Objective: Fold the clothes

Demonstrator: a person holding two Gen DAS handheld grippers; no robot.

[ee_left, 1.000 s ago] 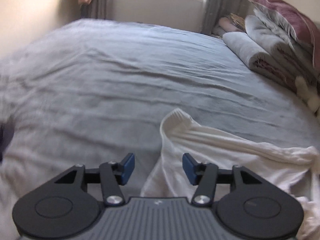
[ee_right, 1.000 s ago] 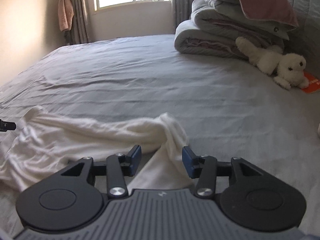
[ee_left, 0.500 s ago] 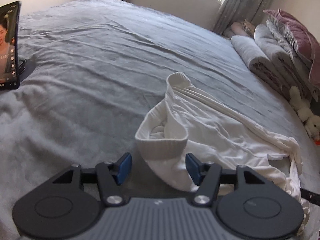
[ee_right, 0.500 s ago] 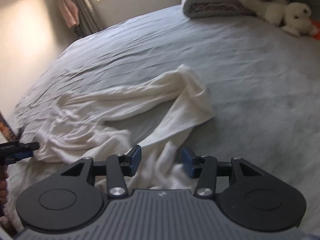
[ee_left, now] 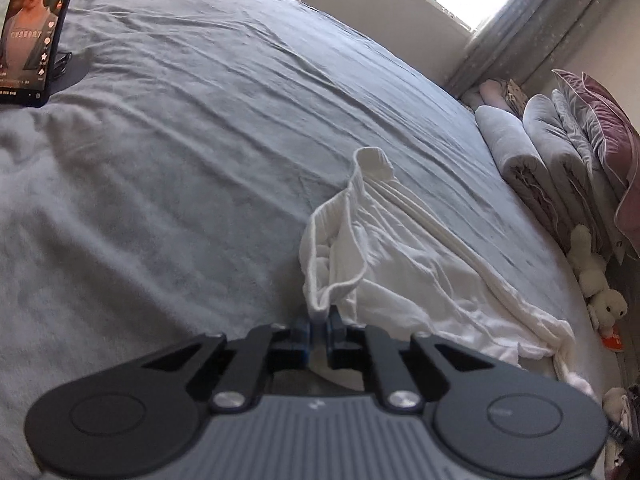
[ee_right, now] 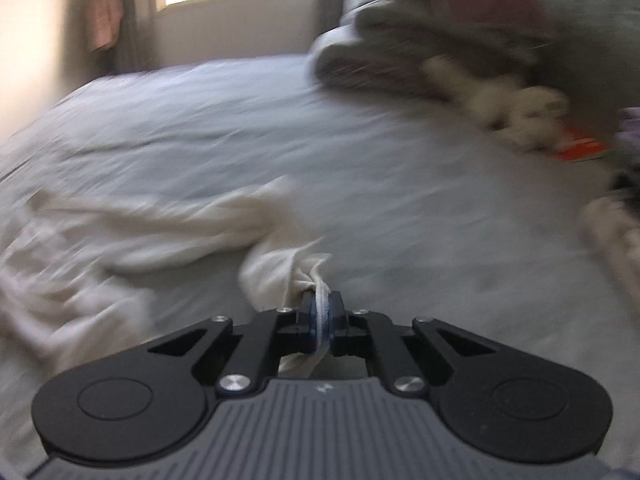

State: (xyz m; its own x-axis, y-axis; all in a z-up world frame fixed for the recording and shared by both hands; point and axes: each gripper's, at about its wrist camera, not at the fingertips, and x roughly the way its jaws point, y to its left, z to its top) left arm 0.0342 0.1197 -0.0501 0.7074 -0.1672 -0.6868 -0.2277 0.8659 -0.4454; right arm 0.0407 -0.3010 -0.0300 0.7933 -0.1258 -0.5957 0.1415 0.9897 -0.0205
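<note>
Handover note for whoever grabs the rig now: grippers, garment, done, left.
Left gripper: jaws closing on the ribbed edge of the white garment.
Right gripper: shut on another bunched edge of it; that view is blurred.
Garment: crumpled, lying across the grey bed, not folded.
Done: both edges gripped.
Left: probably lift, spread flat, then fold.

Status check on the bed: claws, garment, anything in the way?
Left claw closing on white garment cuff. Right claw shut on its other end. Garment crumpled on grey bedsheet. Nothing in the way.
</note>
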